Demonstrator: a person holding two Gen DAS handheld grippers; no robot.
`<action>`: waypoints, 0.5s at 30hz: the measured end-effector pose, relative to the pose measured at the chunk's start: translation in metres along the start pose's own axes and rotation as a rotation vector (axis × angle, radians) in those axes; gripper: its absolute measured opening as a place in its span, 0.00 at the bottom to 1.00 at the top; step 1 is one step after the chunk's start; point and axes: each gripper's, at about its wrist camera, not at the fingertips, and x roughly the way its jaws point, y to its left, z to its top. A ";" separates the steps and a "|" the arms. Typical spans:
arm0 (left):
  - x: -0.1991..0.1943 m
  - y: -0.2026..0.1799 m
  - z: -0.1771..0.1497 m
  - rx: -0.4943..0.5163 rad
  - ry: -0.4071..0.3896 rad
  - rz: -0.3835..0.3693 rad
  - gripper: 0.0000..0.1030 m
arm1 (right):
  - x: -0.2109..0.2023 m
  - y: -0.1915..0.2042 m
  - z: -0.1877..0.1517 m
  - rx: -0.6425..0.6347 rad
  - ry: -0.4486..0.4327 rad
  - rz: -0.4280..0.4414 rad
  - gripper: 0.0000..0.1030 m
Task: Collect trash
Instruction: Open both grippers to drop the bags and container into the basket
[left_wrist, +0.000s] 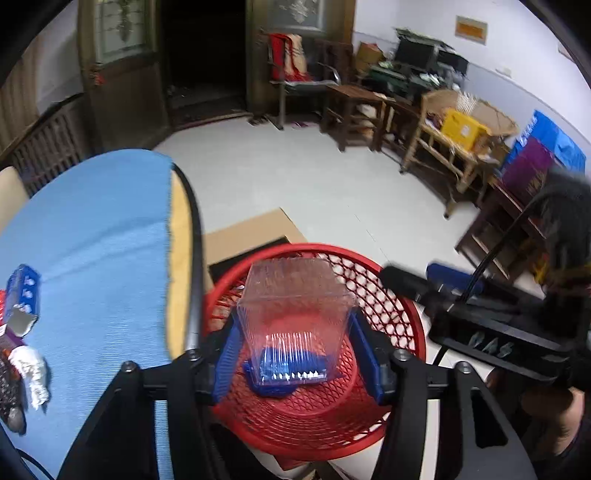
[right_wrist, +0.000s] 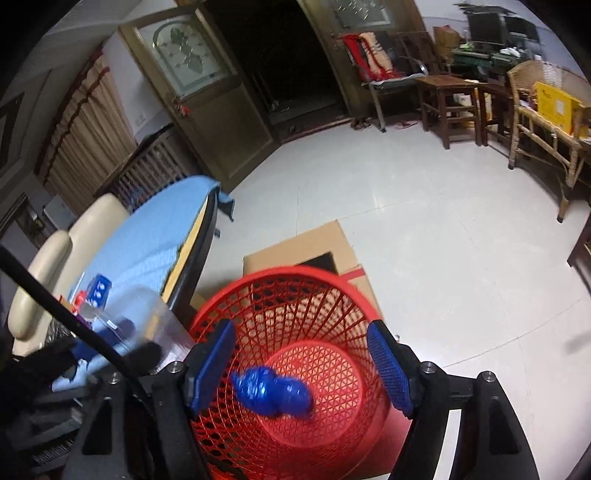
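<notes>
Red mesh bin (right_wrist: 295, 332): 1 blurred blue wrapper (right_wrist: 273, 391) inside; above it, your left tongs (left_wrist: 295, 354) bracket 1 clear box (left_wrist: 293, 317), grip unclear; right tongs (right_wrist: 303, 362) wide, empty.

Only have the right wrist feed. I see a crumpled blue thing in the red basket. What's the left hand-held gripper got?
Observer: The left hand-held gripper has a clear plastic box between its blue pads, right above the red basket.
Operator: Gripped?
Observer: The jaws stand wide. The pads look just clear of the box sides, though blur makes contact hard to judge.
Operator: More trash to get?
Observer: Yes. A crumpled foil wad lies near an opened blue carton on the blue cloth.
</notes>
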 end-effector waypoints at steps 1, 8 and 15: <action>0.004 -0.003 0.000 0.008 0.012 0.000 0.71 | -0.005 -0.002 0.002 0.007 -0.014 -0.002 0.75; -0.006 0.013 -0.003 -0.023 0.009 0.020 0.75 | -0.032 -0.018 0.022 0.082 -0.118 -0.034 0.75; -0.054 0.082 -0.016 -0.195 -0.076 0.115 0.78 | -0.023 0.011 0.035 0.051 -0.098 0.015 0.75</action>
